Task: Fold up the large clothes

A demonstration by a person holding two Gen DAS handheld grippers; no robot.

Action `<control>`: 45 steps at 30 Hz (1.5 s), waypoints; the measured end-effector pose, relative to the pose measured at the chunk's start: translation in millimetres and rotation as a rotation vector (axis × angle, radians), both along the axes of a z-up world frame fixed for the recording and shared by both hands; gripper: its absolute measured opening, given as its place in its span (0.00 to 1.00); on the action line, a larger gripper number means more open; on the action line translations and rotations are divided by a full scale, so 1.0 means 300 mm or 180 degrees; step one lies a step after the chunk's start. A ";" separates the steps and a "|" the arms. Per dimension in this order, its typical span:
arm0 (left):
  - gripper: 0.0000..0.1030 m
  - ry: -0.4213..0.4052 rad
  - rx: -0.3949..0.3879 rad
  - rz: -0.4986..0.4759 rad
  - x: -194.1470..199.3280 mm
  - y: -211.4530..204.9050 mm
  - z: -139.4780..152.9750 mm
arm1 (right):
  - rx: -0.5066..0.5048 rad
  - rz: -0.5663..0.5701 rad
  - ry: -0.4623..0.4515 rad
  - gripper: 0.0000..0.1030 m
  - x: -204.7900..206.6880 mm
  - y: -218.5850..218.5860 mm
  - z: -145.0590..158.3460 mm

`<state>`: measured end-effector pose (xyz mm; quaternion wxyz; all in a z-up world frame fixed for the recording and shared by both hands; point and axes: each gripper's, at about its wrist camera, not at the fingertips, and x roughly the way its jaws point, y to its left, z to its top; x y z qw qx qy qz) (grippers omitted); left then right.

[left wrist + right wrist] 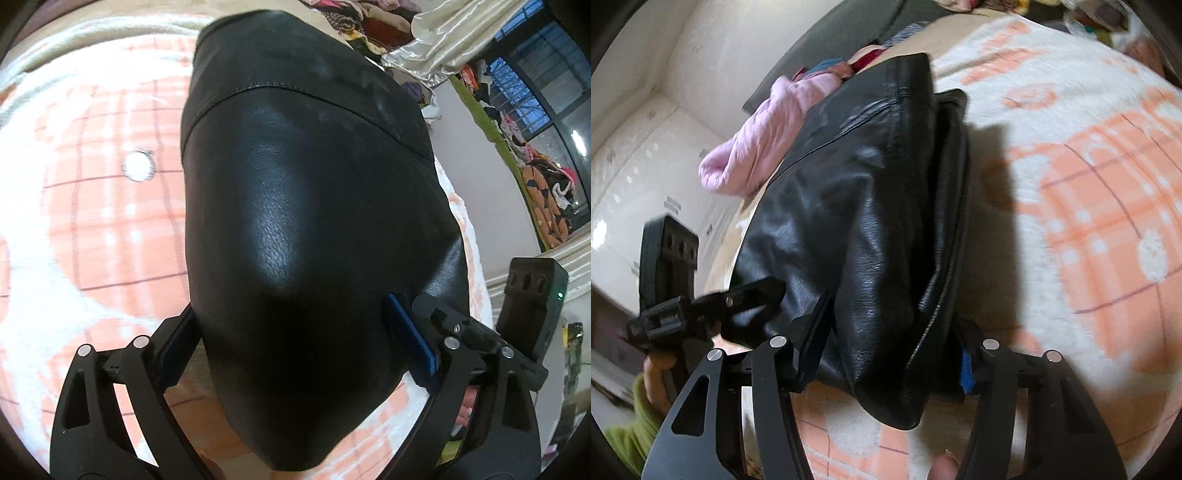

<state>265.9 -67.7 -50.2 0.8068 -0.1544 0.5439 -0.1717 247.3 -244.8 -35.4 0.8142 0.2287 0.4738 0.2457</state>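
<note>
- Black leather jacket [306,229], folded in a bulky bundle, lies on pink/white plaid blanket [92,206]; seam runs across its top.
- L gripper [291,343]: jaws spread wide w/ jacket end bulging between them; blue pad [410,336] at jacket's side, can't tell if it presses.
- R gripper [890,365]: jaws half-closed round jacket's near end, zipper edge [938,288] by its right finger; grip looks snug, both fingers against leather.
- Pink garment [764,140] beside jacket's far-left edge.
- Green sleeve [631,428] behind L gripper in R view.

A fluffy white blanket with peach plaid patches [1071,192] covers the bed. A folded black leather garment [871,206] lies on it; a crumpled pink garment [764,144] sits at ten o'clock.
</note>
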 end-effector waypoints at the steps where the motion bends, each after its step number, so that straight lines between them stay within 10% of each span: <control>1: 0.82 -0.0021 0.0024 0.0013 -0.006 0.008 0.004 | -0.0022 0.0019 -0.0014 0.53 0.000 0.018 0.000; 16: 0.81 -0.0077 0.0037 0.0139 -0.042 0.032 0.007 | -0.0118 0.0075 -0.0152 0.53 0.033 0.073 0.001; 45: 0.88 -0.0370 0.0156 0.0198 -0.165 0.138 0.107 | -0.0626 -0.0471 -0.0720 0.91 -0.143 0.054 0.117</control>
